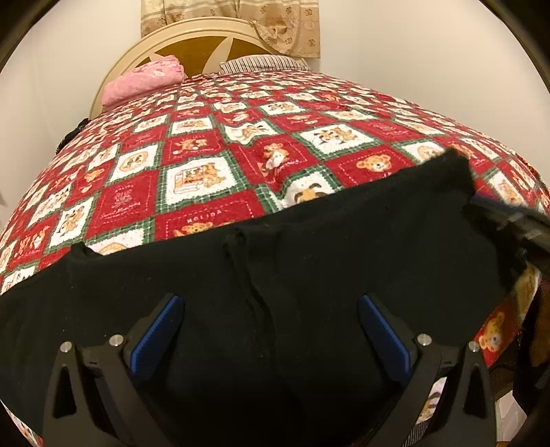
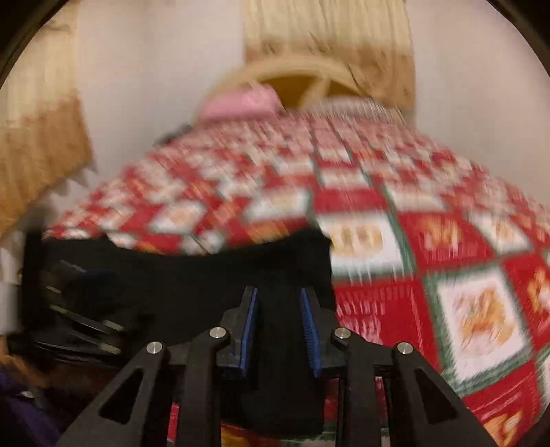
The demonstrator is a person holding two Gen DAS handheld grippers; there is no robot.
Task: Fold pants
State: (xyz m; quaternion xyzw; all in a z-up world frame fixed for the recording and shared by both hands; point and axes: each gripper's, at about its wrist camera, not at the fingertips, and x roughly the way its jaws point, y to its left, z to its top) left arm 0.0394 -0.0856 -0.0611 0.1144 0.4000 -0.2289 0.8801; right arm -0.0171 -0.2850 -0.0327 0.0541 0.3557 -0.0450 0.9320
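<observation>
Black pants [image 1: 309, 240] lie spread across the near edge of a bed. My left gripper [image 1: 270, 299] hovers over their middle seam, its blue pads [image 1: 158, 337] wide apart and nothing pinched: open. At the pants' right end, my right gripper [image 1: 515, 223] shows as a dark blur, and the corner [image 1: 457, 161] there stands lifted. In the blurred right wrist view, the right gripper [image 2: 278, 292] has its jaws narrow, with a fold of the black pants [image 2: 206, 275] filling the gap between the pads and hanging below. The left gripper [image 2: 79, 309] shows dimly at the left.
A red, white and green teddy-bear quilt [image 1: 192, 161] covers the bed. A pink folded cloth [image 1: 144, 80] and a striped pillow [image 1: 261, 63] lie by the cream headboard [image 1: 192, 37]. A beige curtain [image 1: 292, 24] hangs behind. White walls flank the bed.
</observation>
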